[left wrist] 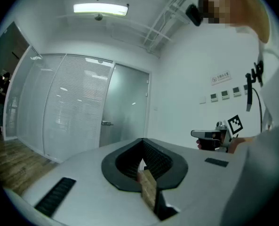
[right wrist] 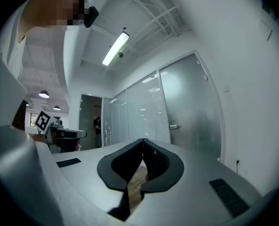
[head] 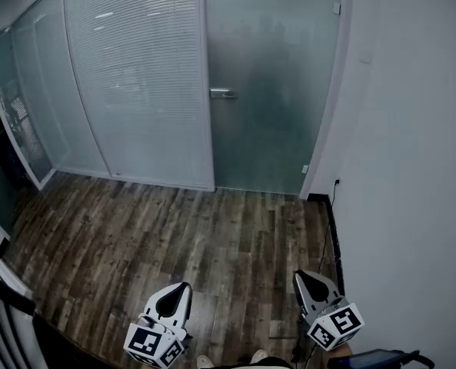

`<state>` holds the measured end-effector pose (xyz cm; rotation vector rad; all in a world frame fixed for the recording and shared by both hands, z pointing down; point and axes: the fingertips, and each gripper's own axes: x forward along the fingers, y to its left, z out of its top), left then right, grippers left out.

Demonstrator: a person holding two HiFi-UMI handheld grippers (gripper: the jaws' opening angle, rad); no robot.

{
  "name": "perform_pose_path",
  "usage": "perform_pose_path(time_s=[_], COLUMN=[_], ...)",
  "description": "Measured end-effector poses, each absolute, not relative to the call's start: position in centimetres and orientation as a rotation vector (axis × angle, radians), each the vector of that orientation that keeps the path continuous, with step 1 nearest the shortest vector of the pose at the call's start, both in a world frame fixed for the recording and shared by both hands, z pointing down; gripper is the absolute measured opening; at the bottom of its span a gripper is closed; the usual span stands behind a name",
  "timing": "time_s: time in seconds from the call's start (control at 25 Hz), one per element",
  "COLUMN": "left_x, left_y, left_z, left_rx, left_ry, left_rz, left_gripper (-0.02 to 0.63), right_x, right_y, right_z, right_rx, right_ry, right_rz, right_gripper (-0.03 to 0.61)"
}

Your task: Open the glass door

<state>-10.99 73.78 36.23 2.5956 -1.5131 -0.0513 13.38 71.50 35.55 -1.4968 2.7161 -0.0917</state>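
The frosted glass door [head: 277, 83] stands closed at the far end of the wood floor, its metal handle [head: 221, 93] on the door's left edge. Both grippers hang low at the bottom of the head view, well short of the door. My left gripper [head: 183, 287] is shut with nothing in it, and my right gripper [head: 300, 274] is likewise shut and empty. In the left gripper view the gripper [left wrist: 142, 147] points level at the door [left wrist: 125, 107] and handle [left wrist: 106, 123]. The right gripper [right wrist: 143, 145] also faces the door [right wrist: 195, 112] and handle [right wrist: 174, 126].
A glass partition with blinds [head: 135, 75] runs left of the door. A white wall [head: 412, 129] flanks the right, with a socket and cable [head: 335, 184] at its foot. A dark railing [head: 4, 314] stands at bottom left. Wood floor [head: 174, 229] lies between me and the door.
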Motion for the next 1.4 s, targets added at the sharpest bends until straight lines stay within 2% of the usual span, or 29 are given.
perform_pose_path(time_s=[0.36,0.96,1.16,1.4], left_x=[-5.4,-0.9,-2.1,-6.9], left_y=[71.9,63.0,58.1,51.5], left_z=[36.3,37.6,36.9,36.8], left_rx=[2.556,2.645,2.686,2.677], left_ry=[-1.585,-1.423,-1.369,-1.343], left_rz=[-0.039,-0.085,-0.121,-0.160], left_gripper=[0.000,0.000,0.000,0.000], right_x=[20.1,23.6,22.5,17.3], right_y=[69.0,63.2,59.2,52.9], right_z=[36.7,37.5,36.5,34.8], right_rx=[-1.464,-1.583,-1.640,-1.664], right_ry=[2.699,2.660,2.643,2.678], right_rz=[-0.174,-0.128,-0.073,0.013], right_gripper=[0.002,0.002,0.002,0.002])
